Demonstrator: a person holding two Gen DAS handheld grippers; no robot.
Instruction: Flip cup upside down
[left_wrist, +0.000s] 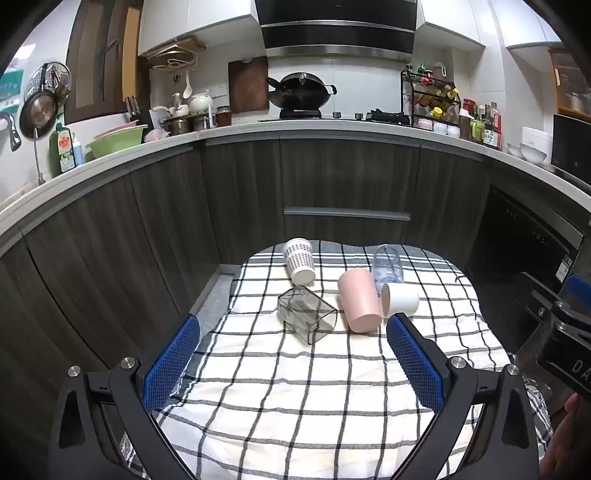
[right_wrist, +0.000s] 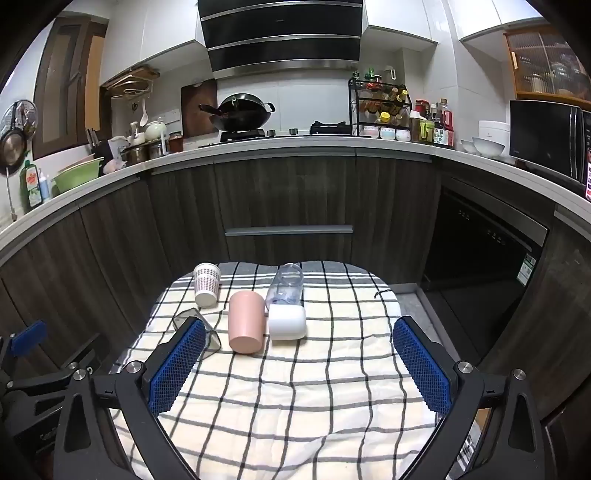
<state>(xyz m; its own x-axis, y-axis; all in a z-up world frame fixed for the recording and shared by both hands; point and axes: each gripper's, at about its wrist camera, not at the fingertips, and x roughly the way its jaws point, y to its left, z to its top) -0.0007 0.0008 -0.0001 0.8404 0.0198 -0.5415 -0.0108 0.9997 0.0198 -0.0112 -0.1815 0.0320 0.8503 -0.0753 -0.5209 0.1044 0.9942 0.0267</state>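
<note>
Several cups lie on their sides on a checked cloth (left_wrist: 295, 387): a grey see-through square cup (left_wrist: 307, 314), a pink cup (left_wrist: 360, 300), a white cup (left_wrist: 400, 299), a dotted white cup (left_wrist: 299, 260) and a clear cup (left_wrist: 388, 264). My left gripper (left_wrist: 293, 326) is open and empty, just in front of the grey and pink cups. My right gripper (right_wrist: 299, 332) is open and empty, in front of the pink cup (right_wrist: 245, 321) and white cup (right_wrist: 287, 322). Its left finger hides part of the grey cup (right_wrist: 212, 341). The dotted cup (right_wrist: 206, 284) and clear cup (right_wrist: 286, 284) lie further back.
The cloth covers a small table (right_wrist: 295, 387) in a kitchen. Dark wood cabinets (right_wrist: 288, 206) curve behind it under a worktop with a wok (right_wrist: 242, 110), a spice rack (right_wrist: 380, 107) and bowls. A dishwasher (right_wrist: 484, 258) stands at the right.
</note>
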